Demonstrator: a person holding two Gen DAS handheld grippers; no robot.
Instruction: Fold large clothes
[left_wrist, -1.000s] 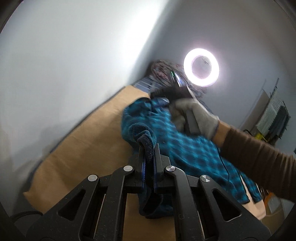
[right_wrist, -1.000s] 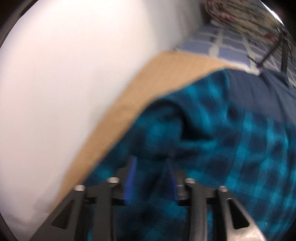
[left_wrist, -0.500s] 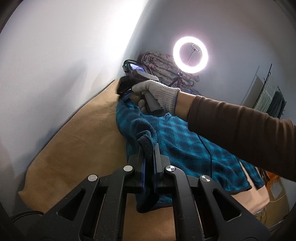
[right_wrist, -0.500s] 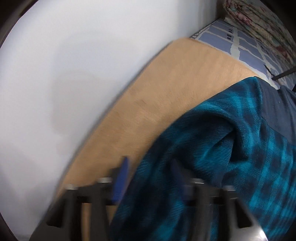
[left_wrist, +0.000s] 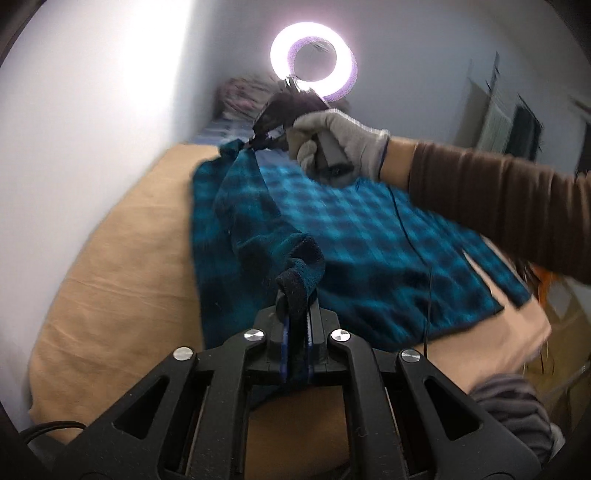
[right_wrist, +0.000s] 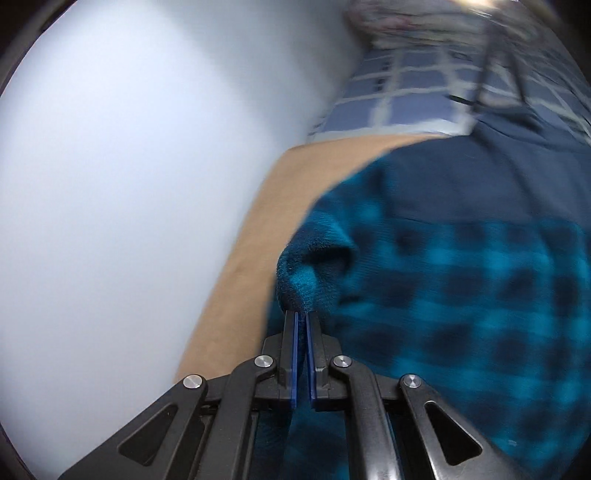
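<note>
A teal and dark blue checked fleece garment lies spread on a tan sheet. My left gripper is shut on a dark cuff of the garment near its front edge. My right gripper, held by a gloved hand, is shut on the garment's far corner and lifts it. In the right wrist view the right gripper pinches a fold of the teal fleece between its blue pads.
A white wall runs along the left of the tan sheet. A ring light glows at the back. A blue checked bedcover and a bundled quilt lie beyond the sheet. The brown-sleeved arm crosses over the garment.
My right gripper was open over the garment's far edge and has now shut on the far corner and raised it. My left gripper keeps its hold on the cuff.
</note>
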